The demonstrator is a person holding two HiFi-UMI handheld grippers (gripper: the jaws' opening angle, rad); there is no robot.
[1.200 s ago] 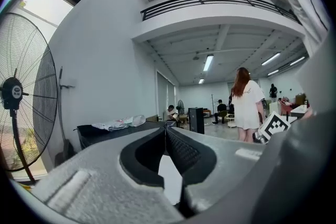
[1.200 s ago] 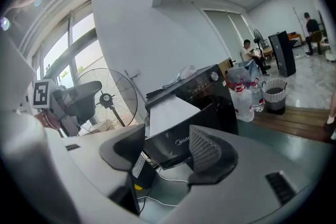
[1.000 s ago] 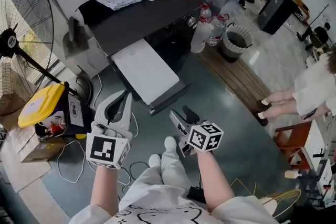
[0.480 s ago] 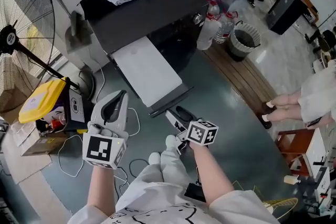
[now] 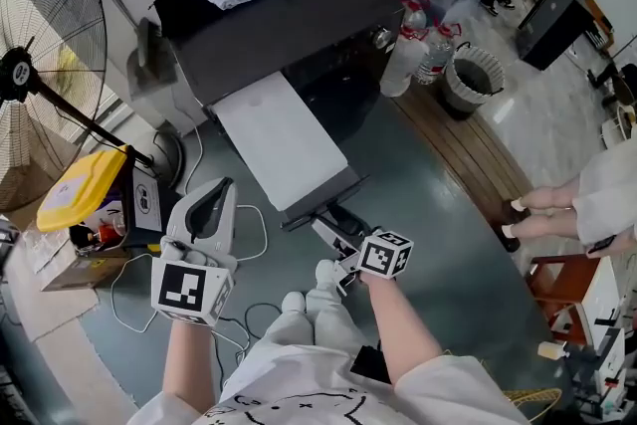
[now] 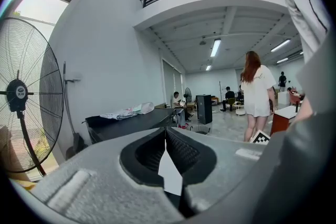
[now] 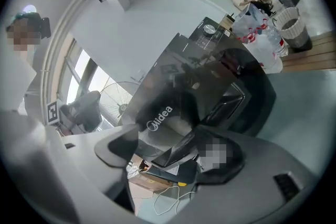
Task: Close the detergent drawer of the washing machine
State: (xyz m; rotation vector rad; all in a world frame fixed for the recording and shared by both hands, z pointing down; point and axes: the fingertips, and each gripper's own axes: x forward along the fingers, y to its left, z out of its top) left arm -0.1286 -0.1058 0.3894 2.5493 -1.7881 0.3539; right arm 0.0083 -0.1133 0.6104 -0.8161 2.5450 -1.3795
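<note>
Your left hand-held gripper [image 6: 166, 132] is pressed together, empty; your right hand-held gripper [image 7: 170, 147] gapes before one boxy, glossy dark washing machine [image 5: 289, 25].

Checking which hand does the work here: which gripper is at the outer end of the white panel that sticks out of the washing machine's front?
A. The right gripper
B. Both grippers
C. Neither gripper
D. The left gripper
A: the right gripper, jaws apart, is at the outer edge of the white panel of the washing machine, while the left gripper, jaws together, hangs off to the side over the floor.
</note>
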